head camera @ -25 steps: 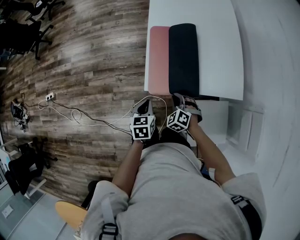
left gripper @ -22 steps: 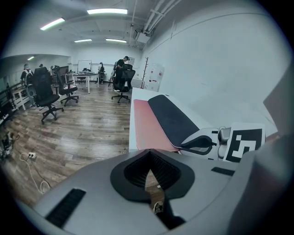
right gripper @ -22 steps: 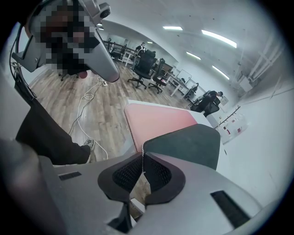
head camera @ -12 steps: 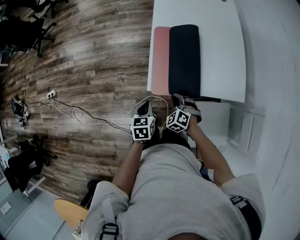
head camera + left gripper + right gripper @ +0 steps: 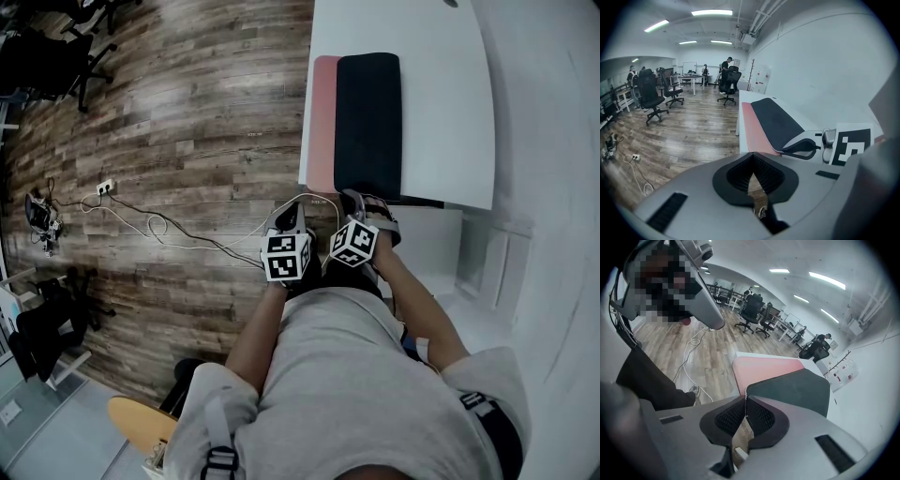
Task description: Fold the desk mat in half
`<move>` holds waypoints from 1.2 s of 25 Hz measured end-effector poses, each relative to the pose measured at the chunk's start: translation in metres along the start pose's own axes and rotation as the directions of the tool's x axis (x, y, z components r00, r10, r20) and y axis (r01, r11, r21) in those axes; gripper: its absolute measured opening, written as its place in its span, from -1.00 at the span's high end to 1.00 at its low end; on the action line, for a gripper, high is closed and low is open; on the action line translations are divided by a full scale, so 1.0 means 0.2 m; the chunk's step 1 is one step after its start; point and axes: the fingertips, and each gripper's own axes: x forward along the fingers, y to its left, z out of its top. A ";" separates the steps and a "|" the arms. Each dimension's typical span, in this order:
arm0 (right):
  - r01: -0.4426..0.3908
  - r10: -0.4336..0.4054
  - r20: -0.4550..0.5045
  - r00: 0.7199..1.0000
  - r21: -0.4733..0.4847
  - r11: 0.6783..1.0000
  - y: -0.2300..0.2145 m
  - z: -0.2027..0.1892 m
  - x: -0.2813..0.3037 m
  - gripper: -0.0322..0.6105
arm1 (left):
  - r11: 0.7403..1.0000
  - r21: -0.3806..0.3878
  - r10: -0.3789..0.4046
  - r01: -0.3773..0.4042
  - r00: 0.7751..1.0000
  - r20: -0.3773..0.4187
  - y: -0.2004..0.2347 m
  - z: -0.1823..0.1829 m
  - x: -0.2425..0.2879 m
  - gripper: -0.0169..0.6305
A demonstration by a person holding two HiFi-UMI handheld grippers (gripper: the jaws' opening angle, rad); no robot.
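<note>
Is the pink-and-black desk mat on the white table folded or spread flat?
Folded: the pink-and-black desk mat has its black side doubled over, leaving a pink strip exposed.

White flat-topped table [image 5: 452, 112]: 1 black-and-pink soft desk mat [image 5: 367, 122] along its left edge, black layer uppermost, pink strip exposed.

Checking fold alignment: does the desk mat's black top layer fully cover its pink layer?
No, a strip of the pink layer shows bare left of the black top layer.
</note>
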 end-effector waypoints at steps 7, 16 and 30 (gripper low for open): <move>-0.010 0.010 0.005 1.000 -0.010 1.000 0.01 0.03 0.01 0.74 | 1.000 0.001 -0.005 0.005 1.000 -0.001 0.00 0.01 0.01 0.92; -0.027 0.028 0.014 1.000 -0.025 0.999 0.04 0.09 0.03 0.74 | 1.000 -0.011 0.003 -0.003 1.000 -0.005 0.05 0.01 0.03 0.92; -0.051 0.052 0.017 0.998 -0.059 0.997 0.06 0.16 0.05 0.74 | 1.000 -0.028 0.004 -0.004 1.000 -0.007 0.10 0.05 0.04 0.92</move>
